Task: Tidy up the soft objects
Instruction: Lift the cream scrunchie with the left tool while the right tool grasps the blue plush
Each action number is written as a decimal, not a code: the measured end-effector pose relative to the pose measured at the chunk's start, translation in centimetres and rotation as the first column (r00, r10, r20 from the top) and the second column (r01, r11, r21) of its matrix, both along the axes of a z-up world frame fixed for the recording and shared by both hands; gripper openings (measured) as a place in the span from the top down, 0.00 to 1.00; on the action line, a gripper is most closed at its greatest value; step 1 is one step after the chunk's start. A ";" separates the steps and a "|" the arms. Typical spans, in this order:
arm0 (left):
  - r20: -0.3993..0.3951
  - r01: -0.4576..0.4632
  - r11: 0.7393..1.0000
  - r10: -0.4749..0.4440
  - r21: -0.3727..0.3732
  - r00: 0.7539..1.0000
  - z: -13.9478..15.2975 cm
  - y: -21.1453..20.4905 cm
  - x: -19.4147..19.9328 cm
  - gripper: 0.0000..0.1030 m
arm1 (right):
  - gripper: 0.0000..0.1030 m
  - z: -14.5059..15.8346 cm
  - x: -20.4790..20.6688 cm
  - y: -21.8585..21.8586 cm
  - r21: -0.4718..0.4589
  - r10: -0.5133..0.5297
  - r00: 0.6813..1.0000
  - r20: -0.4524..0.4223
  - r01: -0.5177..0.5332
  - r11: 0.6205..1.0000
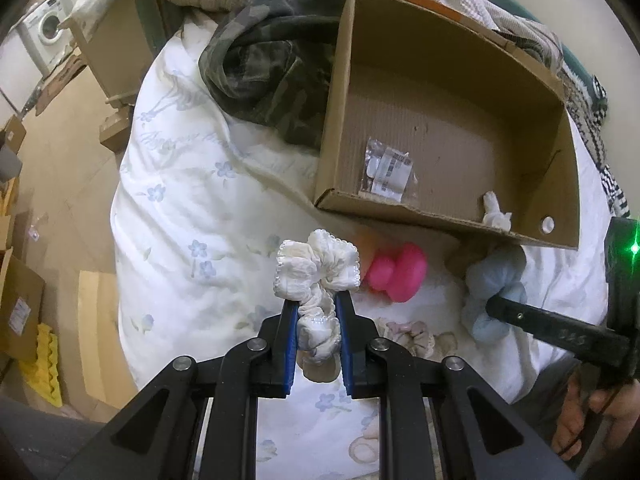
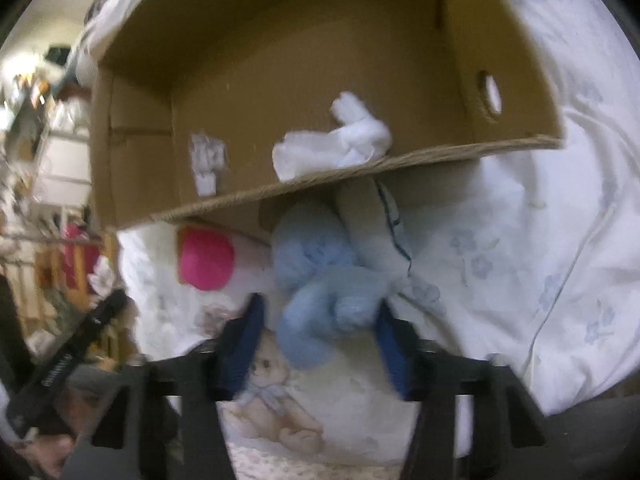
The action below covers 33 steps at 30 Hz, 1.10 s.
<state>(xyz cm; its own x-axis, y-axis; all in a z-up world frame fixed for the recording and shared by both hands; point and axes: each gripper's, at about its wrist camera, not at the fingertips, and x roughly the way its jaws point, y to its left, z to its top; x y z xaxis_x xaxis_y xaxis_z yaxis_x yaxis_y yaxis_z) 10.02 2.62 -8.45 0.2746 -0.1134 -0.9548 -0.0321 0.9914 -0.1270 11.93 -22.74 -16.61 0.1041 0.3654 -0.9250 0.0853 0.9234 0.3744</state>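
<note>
My left gripper (image 1: 318, 308) has its jaws narrowed onto a white scrunchie (image 1: 316, 276), lifted clear of the floral duvet (image 1: 192, 208) just short of the near wall of the cardboard box (image 1: 440, 92). My right gripper (image 2: 320, 320) has its jaws set wide around a light blue knitted soft piece (image 2: 320, 280) that lies on the duvet against the box's near wall; the picture is blurred, and I cannot tell whether the pads (image 2: 244, 340) are pressing it yet.

To do this step well, I judge the scrunchie should be carried up and over the near wall before release, high enough that its dangling loop does not snag the cardboard edge, and let go over bare box floor. The right jaws should close around the middle of the blue piece rather than a loose lobe, so it does not stretch or slip out.

Counting: one box. Inside it, one white cloth bundle (image 2: 340, 140) at the near right corner and one small plastic packet with a label (image 1: 388, 170). Outside, along the near wall: one pink soft object (image 1: 396, 270), one blue piece, one beige fabric item (image 2: 372, 224) behind it, and one more pale scrunchie (image 1: 408, 330) on the duvet. One camouflage garment (image 1: 264, 68) lies left of the box.
</note>
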 end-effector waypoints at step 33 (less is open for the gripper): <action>0.307 0.074 0.997 -0.077 0.024 0.949 9.6 -1.8 0.5 0.85 | 0.82 15.9 -3.7 -1.2 0.203 0.017 0.842 0.540 -0.149 0.968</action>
<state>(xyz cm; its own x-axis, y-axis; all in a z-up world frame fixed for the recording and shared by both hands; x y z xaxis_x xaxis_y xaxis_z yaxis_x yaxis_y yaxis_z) 10.53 0.80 1.17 0.5459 -0.1339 -0.8271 0.0815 0.9910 -0.1066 8.24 -23.91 -0.72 0.5132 0.5879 -0.6252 -0.2605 0.8008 0.5392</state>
